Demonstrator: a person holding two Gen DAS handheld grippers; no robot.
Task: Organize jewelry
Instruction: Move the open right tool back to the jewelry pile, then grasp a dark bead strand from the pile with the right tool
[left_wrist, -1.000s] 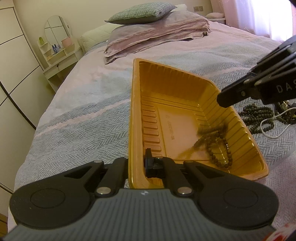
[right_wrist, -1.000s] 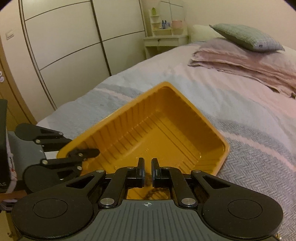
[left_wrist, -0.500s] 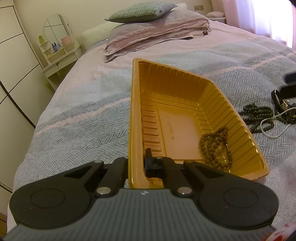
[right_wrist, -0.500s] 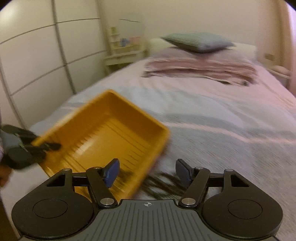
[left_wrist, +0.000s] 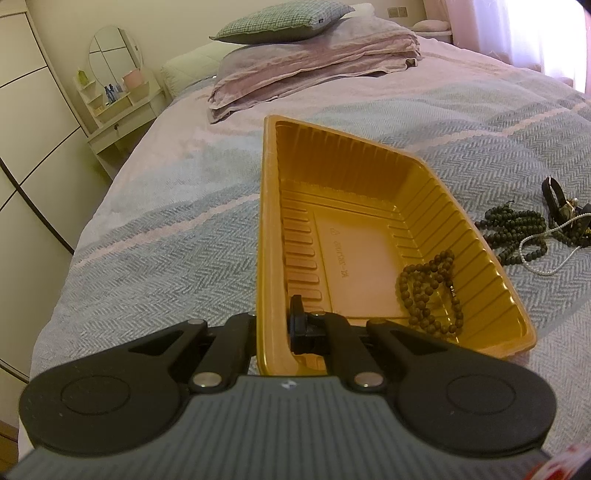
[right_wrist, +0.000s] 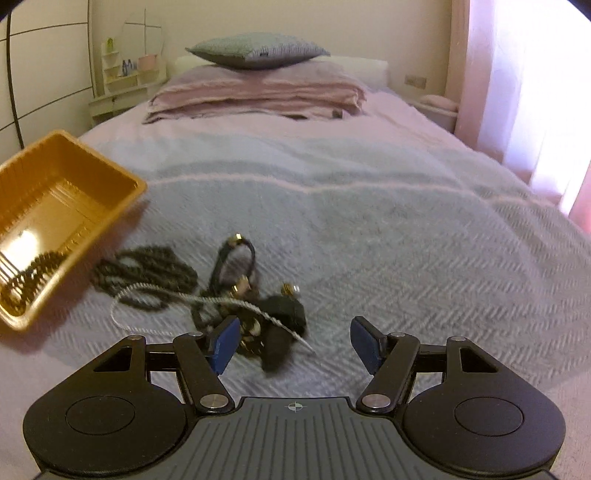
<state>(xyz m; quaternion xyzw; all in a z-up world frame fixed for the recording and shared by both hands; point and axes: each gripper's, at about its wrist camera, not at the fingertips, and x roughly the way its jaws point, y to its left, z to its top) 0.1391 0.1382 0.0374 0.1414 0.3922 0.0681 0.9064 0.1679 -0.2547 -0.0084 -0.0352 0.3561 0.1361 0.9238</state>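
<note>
Left wrist view: left gripper (left_wrist: 275, 325) jaws clamped on the near wall of the orange tray (left_wrist: 491, 254); brown bead string (left_wrist: 430, 291) inside, ahead and right of the jaws.

Right wrist view: right gripper (right_wrist: 295, 341) jaws standing wide, having just been opening, nothing between; jewelry pile (right_wrist: 207, 291) just ahead-left on the bed (right_wrist: 369, 206).

A grey-green pillow (right_wrist: 255, 51) is stacked on folded mauve bedding (right_wrist: 255, 98) at the bed's head. A small vanity (left_wrist: 118, 110) with an oval mirror (left_wrist: 114, 55) is set beside the bed (left_wrist: 155, 236).

Right gripper (right_wrist: 293, 345) swung from tray (right_wrist: 110, 173), jaws opened, over jewelry pile (right_wrist: 236, 295)
</note>
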